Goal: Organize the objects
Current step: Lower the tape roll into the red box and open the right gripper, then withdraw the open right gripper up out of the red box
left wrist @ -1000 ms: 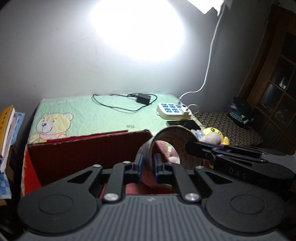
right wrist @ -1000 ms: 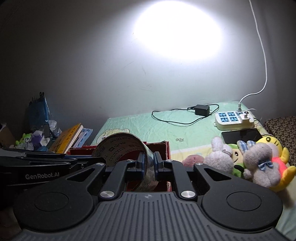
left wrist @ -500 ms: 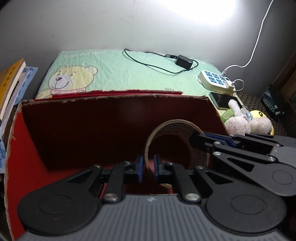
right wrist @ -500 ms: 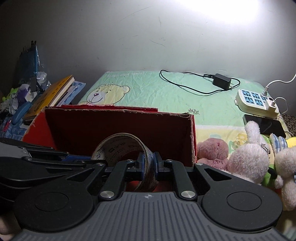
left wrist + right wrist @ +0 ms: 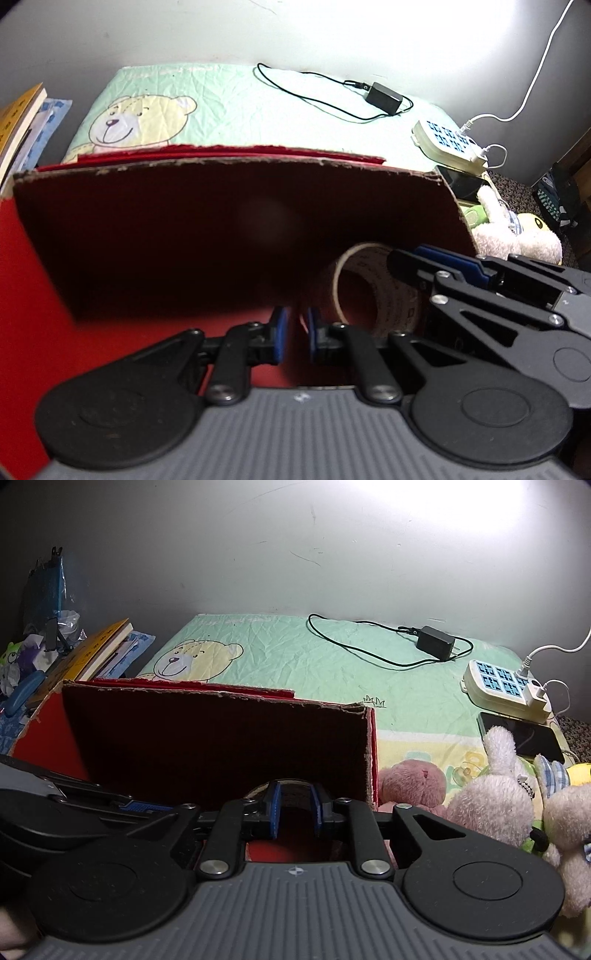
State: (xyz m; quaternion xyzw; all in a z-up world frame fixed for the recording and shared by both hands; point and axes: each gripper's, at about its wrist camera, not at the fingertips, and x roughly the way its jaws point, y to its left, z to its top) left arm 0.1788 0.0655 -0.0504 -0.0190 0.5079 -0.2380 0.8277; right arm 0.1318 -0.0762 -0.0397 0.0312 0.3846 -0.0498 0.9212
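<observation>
Dim grey wall and a crinkled mint-green bed sheet [image 5: 303, 657] printed with a teddy bear lie behind the red cardboard box [image 5: 229, 192], whose torn top edge shows raw brown board. Inside it, low at the right end, the tape roll [image 5: 373, 291] stands on edge, a pale ring with printed lettering and a dark hollow core. A second ago it was carried above the box rim by both grippers; now it sits down inside. The right gripper [image 5: 295, 808] straddles the roll's band, its blue-padded jaws having just been opening, so the pads stand a little apart from the tape between them. The left gripper [image 5: 294, 334] has its jaws clenched with only a narrow slit between the pads; what they pinch I cannot tell. Beyond the box lie a black charger with its looped cord [image 5: 436, 642], a white power strip [image 5: 498, 683], a dark phone [image 5: 521, 738] and fuzzy plush toys [image 5: 491, 805]; stacked books [image 5: 99, 646] lean at left.
</observation>
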